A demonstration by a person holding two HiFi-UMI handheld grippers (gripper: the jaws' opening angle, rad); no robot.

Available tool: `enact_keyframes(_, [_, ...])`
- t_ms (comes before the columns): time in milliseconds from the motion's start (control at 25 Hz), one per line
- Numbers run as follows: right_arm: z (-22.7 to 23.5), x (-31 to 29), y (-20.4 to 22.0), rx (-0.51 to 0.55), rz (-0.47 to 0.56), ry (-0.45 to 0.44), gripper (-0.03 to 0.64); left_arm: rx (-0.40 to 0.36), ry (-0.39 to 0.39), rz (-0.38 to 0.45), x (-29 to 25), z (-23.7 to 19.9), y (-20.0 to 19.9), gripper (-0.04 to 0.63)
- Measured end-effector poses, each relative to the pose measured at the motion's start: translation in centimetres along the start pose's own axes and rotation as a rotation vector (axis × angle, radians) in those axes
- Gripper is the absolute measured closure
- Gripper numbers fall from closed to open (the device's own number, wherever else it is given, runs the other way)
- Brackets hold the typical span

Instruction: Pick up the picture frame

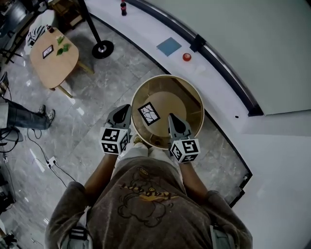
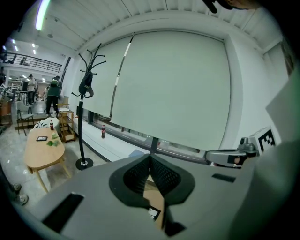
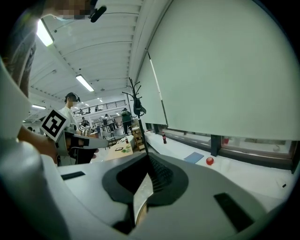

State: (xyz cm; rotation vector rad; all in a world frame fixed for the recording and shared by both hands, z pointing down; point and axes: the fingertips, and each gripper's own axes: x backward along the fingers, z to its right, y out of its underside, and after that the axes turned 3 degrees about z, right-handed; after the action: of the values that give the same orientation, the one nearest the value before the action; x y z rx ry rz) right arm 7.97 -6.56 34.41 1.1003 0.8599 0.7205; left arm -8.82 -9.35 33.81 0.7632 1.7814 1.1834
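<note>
Left gripper [image 1: 126, 109] has its fingers [image 2: 165, 174] narrow, nipped on the thin wall of the round tan tub [image 1: 193, 95]. Right gripper [image 1: 171, 116] is the same, pads [image 3: 158, 174] clamped on the opposite side of the rim. The picture frame [image 1: 148, 113] sits inside the tub, nearer the left gripper, walled in all round. The white ledge [image 1: 146, 34] lies past the tub with a blue pad [image 1: 168, 46], red ball [image 1: 186, 57] and bottle [image 1: 123, 8]. The coat stand base [image 1: 102, 49] and wooden table [image 1: 53, 58] are to the left, well apart.

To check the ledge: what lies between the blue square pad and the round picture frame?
A red ball on the white ledge, shown above the picture frame in the head view.
</note>
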Motion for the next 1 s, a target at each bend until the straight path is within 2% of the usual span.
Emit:
enact_keyframes(120, [0.8, -0.3, 0.0, 0.005, -0.011, -0.008, 0.601, 0.038, -0.030, -0.002, -0.2, -0.1, 0.4, 0.586])
enact_keyframes(560, [2.9, -3.3, 3.0, -0.011, -0.087, -0.046, 0.601, 0.050, -0.073, -0.045, -3.0, -1.6, 3.2, 0.586])
enact_keyframes(1000, [6.3, -7.4, 9.2, -0.032, -0.171, -0.031, 0.601, 0.106, -0.082, -0.100, -7.7, -3.4, 9.5, 0.586])
